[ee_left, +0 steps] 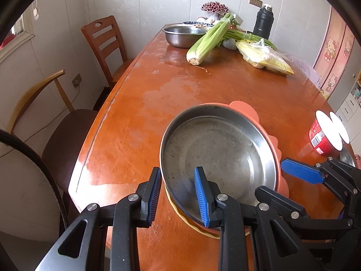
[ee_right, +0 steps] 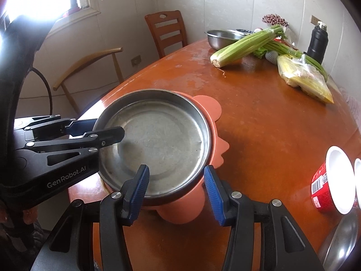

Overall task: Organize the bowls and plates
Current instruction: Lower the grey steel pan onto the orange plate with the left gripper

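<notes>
Steel plate [ee_left: 220,155] sits on an orange mat [ee_right: 209,106] near the table [ee_left: 225,85] edge. Left gripper [ee_left: 178,194] pinches its rim, jaws narrow, probably to steady it. Right gripper [ee_right: 176,192] straddles the near rim, half-open, not gripping yet.

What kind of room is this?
Most likely a home dining room: a wooden dining table with chairs beside it, and celery and a steel bowl lying on it.
</notes>
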`<state>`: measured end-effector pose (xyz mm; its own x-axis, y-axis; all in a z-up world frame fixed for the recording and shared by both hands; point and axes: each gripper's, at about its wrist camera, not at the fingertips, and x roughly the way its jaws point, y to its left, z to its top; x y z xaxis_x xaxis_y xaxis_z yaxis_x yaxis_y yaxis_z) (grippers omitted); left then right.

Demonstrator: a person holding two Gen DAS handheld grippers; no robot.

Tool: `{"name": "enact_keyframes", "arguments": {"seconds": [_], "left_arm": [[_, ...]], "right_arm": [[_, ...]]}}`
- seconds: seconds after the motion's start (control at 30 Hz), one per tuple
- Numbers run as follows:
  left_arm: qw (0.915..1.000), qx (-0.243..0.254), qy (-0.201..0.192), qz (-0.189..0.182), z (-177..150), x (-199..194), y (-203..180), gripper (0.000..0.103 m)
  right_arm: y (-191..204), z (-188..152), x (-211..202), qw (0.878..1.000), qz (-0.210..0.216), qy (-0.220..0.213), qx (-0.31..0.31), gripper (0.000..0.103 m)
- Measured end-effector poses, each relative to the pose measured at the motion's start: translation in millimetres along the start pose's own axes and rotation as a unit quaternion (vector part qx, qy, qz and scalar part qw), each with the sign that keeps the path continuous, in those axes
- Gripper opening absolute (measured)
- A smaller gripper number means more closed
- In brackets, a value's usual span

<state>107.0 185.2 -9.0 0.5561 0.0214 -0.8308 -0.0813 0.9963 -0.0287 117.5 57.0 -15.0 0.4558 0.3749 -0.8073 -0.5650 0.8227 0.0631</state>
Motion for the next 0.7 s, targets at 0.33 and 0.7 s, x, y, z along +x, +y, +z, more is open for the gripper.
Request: {"name": "enact_keyframes", "arguments": {"seconds": [0.33,0.7], "left_arm": [[0.9999,-0.010,0.001,-0.003,-6,-2,2,0.047],[0.9926,-0.103,0.013,-0.062,-27,-4,25,0.059]], "right_arm": [[-8,-3,-6,1.000,0.004,-0.005,0.009,0.052],[-28,-10,-18,0.999,0.016,-0.015,0.039,0.052]]}}
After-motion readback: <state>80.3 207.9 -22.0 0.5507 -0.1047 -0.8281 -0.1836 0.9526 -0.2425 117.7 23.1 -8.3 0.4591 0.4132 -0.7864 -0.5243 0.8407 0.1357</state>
